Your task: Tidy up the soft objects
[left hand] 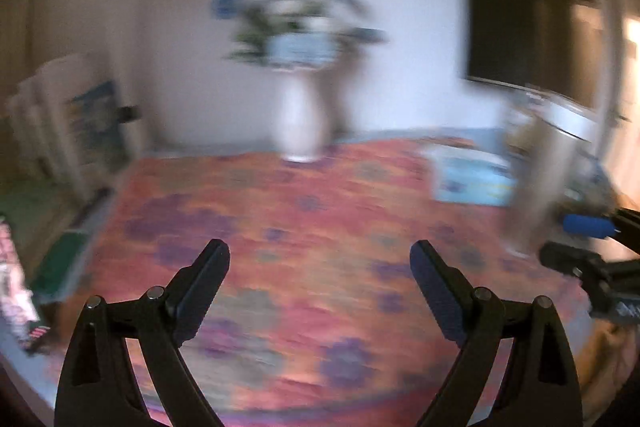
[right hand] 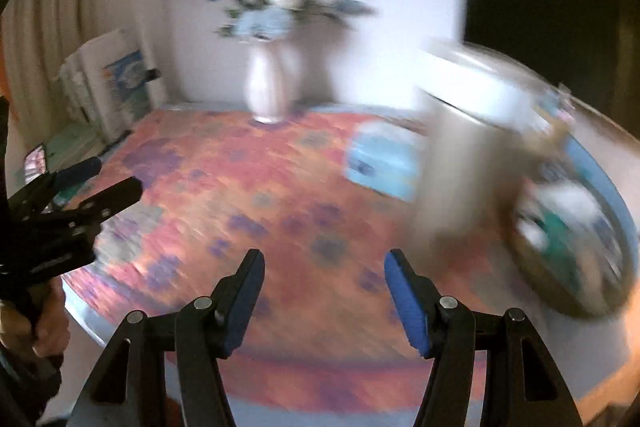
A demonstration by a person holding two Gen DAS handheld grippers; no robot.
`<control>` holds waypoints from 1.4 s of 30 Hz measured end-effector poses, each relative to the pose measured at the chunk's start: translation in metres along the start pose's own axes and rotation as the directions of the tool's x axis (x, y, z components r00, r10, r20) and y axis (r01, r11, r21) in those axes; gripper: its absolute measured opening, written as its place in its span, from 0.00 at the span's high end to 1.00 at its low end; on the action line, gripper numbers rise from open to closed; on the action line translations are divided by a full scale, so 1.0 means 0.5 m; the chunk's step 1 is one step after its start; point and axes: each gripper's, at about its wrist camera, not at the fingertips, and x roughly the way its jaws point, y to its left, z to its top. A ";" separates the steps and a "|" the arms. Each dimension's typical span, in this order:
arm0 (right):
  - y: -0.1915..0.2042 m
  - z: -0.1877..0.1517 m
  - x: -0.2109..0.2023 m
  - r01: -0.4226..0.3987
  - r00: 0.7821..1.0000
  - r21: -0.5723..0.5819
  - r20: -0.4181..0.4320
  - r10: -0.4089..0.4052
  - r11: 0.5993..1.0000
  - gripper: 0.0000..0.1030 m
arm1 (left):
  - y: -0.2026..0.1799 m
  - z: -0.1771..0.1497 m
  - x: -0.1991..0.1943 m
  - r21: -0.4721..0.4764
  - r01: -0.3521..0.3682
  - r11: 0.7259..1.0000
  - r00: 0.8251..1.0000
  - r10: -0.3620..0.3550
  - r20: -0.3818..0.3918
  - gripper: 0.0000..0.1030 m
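Both our claws, left gripper (left hand: 320,255) and right gripper (right hand: 324,261), gape empty above the floral cloth (left hand: 304,227); presumably we're between pickups.

Two wrist fisheyes side by side, angled down over patterned cloth (left hand: 320,227), both facing white vase (right hand: 266,87), blurred

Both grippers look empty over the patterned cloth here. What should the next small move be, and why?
Probably steady both hands first. The left gripper and right gripper stand open with nothing between the fingers, and both views are smeared. Then swing the right one toward the round basket of blurred fabric-like items at the right, likely the soft things to sort.
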 end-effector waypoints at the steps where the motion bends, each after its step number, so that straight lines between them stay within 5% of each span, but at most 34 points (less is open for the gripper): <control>1: 0.025 0.026 0.018 -0.020 1.000 0.010 0.014 0.020 1.000 0.23 | 0.020 0.011 0.008 -0.004 -0.042 0.999 0.999 0.042 0.007 0.11; 3: 0.054 0.065 0.044 -0.041 0.997 0.068 0.064 0.037 0.997 0.07 | 0.051 0.028 0.027 -0.009 -0.083 0.997 0.996 0.083 0.025 0.11; 7: 0.092 0.112 0.119 -0.073 0.983 0.156 0.179 0.044 0.985 0.07 | 0.086 0.031 0.091 -0.008 -0.084 0.996 0.996 0.085 0.017 0.02; 12: 0.102 0.114 0.207 -0.048 0.990 0.231 0.137 0.016 0.972 0.07 | 0.124 -0.005 0.158 -0.098 -0.069 0.993 0.997 0.067 -0.025 0.02; 24: 0.131 0.068 0.250 0.023 0.994 0.153 0.103 -0.039 0.988 0.07 | 0.151 -0.041 0.207 -0.189 -0.054 0.980 0.993 0.032 -0.115 0.02; 30: 0.160 0.068 0.261 0.065 0.993 0.078 0.093 -0.072 0.995 0.05 | 0.157 -0.044 0.218 -0.197 -0.071 0.978 0.987 0.041 -0.152 0.02; 42: 0.152 0.068 0.268 0.058 0.995 0.101 0.078 -0.066 0.993 0.02 | 0.151 -0.043 0.216 -0.176 -0.084 0.981 0.987 0.057 -0.151 0.02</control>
